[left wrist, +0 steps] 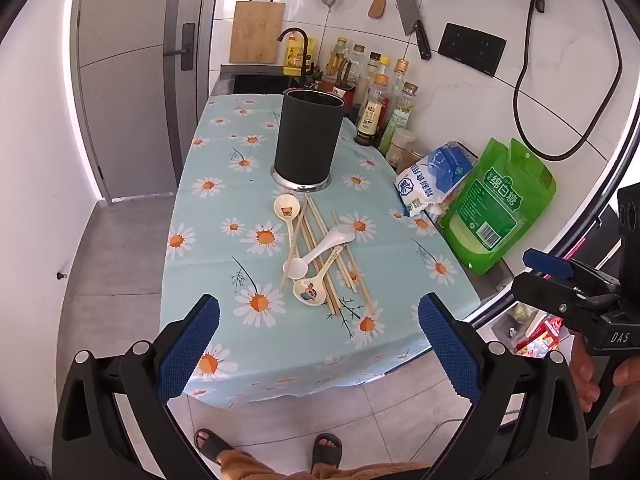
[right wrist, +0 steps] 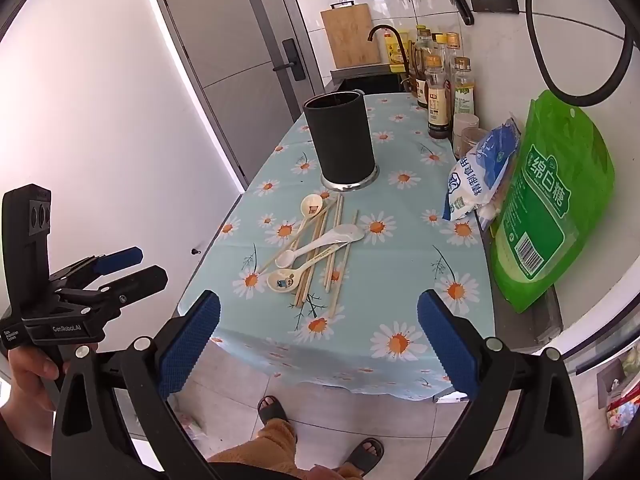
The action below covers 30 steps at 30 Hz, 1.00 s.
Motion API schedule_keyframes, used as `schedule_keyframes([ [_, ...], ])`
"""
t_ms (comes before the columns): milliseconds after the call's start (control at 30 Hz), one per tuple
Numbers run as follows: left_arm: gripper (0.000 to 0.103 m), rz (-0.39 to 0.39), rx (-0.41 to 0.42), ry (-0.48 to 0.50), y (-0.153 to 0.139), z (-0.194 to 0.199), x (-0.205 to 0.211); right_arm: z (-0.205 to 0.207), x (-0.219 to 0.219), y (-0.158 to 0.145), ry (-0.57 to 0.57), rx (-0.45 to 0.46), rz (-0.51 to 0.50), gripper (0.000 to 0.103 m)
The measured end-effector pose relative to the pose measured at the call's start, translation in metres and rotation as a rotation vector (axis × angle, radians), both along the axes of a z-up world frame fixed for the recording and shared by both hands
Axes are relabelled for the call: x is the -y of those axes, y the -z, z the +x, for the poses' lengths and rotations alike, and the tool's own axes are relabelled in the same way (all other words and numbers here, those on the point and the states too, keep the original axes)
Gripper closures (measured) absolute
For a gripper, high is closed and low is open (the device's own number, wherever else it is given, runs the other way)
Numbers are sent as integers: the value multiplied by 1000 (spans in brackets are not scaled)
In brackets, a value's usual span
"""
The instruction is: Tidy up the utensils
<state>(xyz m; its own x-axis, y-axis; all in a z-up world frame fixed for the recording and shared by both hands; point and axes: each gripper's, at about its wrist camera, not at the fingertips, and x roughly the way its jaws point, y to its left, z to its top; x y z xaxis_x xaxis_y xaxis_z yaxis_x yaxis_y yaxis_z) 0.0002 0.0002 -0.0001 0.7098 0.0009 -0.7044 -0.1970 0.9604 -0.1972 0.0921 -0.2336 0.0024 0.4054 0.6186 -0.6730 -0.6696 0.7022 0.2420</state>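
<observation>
Both held short of the table's near edge and above it, empty: left claw (left wrist: 319,334) spread wide, right claw (right wrist: 319,332) likewise gaping. On the daisy-print table (left wrist: 208,240), a loose heap of wooden chopsticks (left wrist: 320,236) crossed with three spoons — a cream spoon (left wrist: 286,208) nearest the holder, a white spoon (left wrist: 320,250) across the middle, a cartoon-printed spoon (left wrist: 310,290) closest to the claws. Just beyond the heap, upright on a metal base, a dark utensil holder (left wrist: 308,138); off to the right against the wall, a green bag (left wrist: 500,204), a blue-and-white bag (left wrist: 434,178) and bottles (left wrist: 374,110).
</observation>
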Motion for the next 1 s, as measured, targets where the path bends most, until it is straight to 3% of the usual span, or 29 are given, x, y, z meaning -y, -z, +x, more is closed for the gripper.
schedule_keyframes([
  [167, 6, 12, 30, -1, -2, -5, 2, 0, -3, 5, -3, -14, -13, 5],
  [1000, 6, -7, 3, 22, -4, 0, 12, -5, -1, 0, -17, -19, -22, 5],
])
